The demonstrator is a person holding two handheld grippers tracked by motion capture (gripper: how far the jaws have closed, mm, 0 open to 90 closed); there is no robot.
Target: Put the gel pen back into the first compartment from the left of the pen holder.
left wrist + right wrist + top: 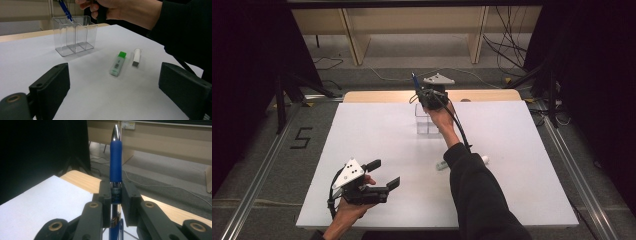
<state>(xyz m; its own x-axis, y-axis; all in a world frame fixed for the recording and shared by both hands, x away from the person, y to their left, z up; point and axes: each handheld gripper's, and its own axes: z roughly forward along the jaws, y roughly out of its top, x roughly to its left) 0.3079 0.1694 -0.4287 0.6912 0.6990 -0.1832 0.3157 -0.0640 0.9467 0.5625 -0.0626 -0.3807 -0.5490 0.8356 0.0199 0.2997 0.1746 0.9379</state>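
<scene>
My right gripper (419, 91) is shut on a blue pen (414, 80) and holds it over a clear plastic pen holder (426, 121) at the back middle of the white board. In the right gripper view the pads (106, 195) clamp the pen (115, 162) at its barrel, and its silver tip points up and away. Seen from the left gripper view, the tilted pen (65, 10) has its lower end at the rim of the holder (75, 35). Low over the board's front left, my left gripper (384, 173) stands open with nothing between its fingers (50, 85).
A green-capped highlighter (118, 63) and a small white stick-shaped item (136, 57) lie on the white board (362, 130) beside the right forearm (472, 180). A wooden strip (377, 96) runs along the board's far edge. Cables lie on the floor behind.
</scene>
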